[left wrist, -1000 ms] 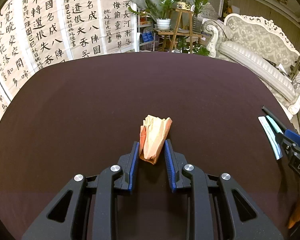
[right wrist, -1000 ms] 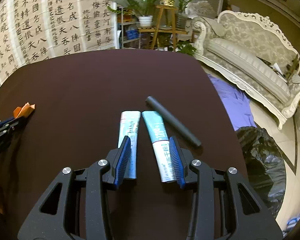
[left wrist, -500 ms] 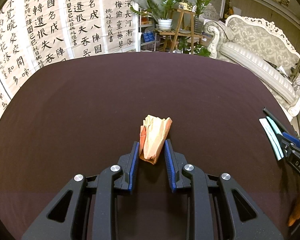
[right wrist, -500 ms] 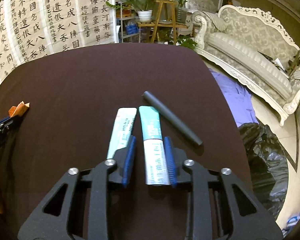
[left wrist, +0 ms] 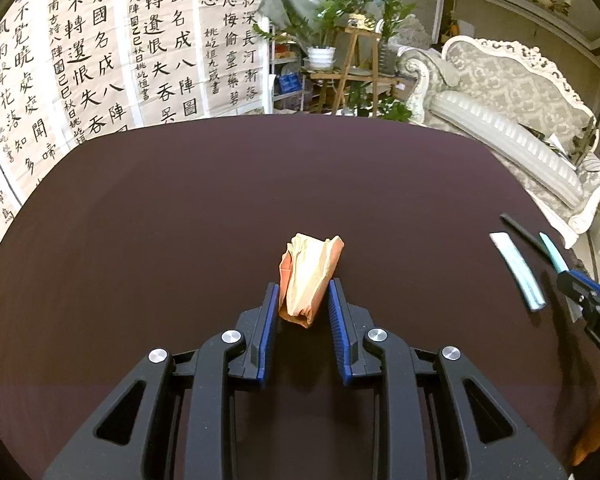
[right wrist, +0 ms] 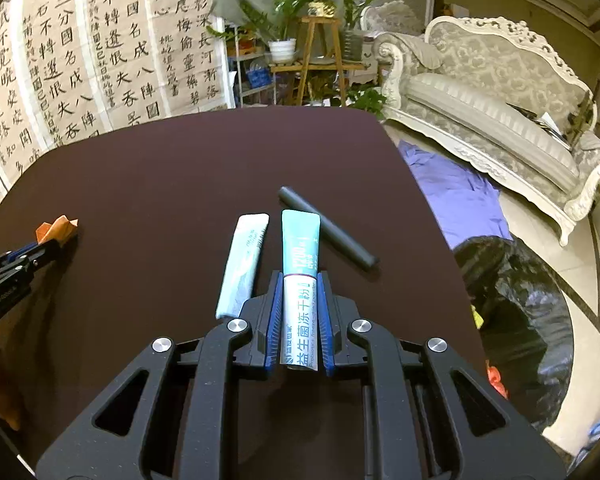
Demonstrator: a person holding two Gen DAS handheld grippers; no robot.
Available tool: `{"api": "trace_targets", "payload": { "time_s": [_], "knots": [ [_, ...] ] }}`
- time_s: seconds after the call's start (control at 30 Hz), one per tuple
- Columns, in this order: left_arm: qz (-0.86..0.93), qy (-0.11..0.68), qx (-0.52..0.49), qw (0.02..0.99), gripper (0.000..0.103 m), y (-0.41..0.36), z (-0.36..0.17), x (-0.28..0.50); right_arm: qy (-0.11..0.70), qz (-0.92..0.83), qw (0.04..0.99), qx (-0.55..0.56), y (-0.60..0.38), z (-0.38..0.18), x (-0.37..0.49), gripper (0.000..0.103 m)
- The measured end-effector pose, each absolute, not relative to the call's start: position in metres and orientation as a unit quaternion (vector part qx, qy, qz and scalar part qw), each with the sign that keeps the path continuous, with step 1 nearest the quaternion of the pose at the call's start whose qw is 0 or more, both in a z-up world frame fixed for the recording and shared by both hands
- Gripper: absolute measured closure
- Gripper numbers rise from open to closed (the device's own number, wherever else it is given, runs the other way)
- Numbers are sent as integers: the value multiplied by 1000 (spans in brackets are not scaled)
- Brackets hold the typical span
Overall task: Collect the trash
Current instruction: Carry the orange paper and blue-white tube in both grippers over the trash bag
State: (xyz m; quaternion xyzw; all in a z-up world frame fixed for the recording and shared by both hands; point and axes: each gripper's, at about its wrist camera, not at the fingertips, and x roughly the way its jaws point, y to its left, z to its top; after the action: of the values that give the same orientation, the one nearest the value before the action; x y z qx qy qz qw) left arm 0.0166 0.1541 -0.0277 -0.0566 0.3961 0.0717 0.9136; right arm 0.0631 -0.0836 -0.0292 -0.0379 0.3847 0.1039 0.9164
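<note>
Right gripper (right wrist: pixel 299 280) pinches the teal-and-white printed sachet (right wrist: pixel 300 276), blue pads pressed on both long sides. The sachet's long axis runs straight along the fingers, teal end sticking out forward, near the right edge of the dark brown table (right wrist: pixel 180 168). A pale blue-white sachet (right wrist: pixel 244 262) lies just left of it, roughly parallel, and a dark grey stick pack (right wrist: pixel 328 227) lies just right, angled. Black trash bag (right wrist: pixel 512 304) sits on the floor off the table's right edge, nearer the right hand; judged next move is a lift and carry that way.

Left gripper (left wrist: pixel 303 292) has its jaws spread around the crumpled orange-tan paper wrapper (left wrist: pixel 310 276), mid-table toward the near edge. The pads flank it without clearly squeezing, wrapper pointing forward between them.
</note>
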Motion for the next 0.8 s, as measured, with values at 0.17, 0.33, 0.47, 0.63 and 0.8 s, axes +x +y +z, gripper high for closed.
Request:
{"api": "trace_targets", "payload": {
  "time_s": [0.17,0.33,0.47,0.63,0.8],
  "knots": [
    [51,387,-47,919,77,129,-21,9,376,82,923,-22,-110,-27,46,86],
    [15,378,-36,925,77,92,-14,5,359,44,932,-9,-146,-19,31,86],
    [-17,372,-27,928,77,60,-9,8,345,13,939,-3,-174,-14,21,86],
    [-60,363,-13,930,77,13,-3,15,331,-30,943,0,-212,-12,16,86],
    [-98,358,0,929,77,-31,0,28,327,-57,943,15,-245,-17,16,86]
  ]
}}
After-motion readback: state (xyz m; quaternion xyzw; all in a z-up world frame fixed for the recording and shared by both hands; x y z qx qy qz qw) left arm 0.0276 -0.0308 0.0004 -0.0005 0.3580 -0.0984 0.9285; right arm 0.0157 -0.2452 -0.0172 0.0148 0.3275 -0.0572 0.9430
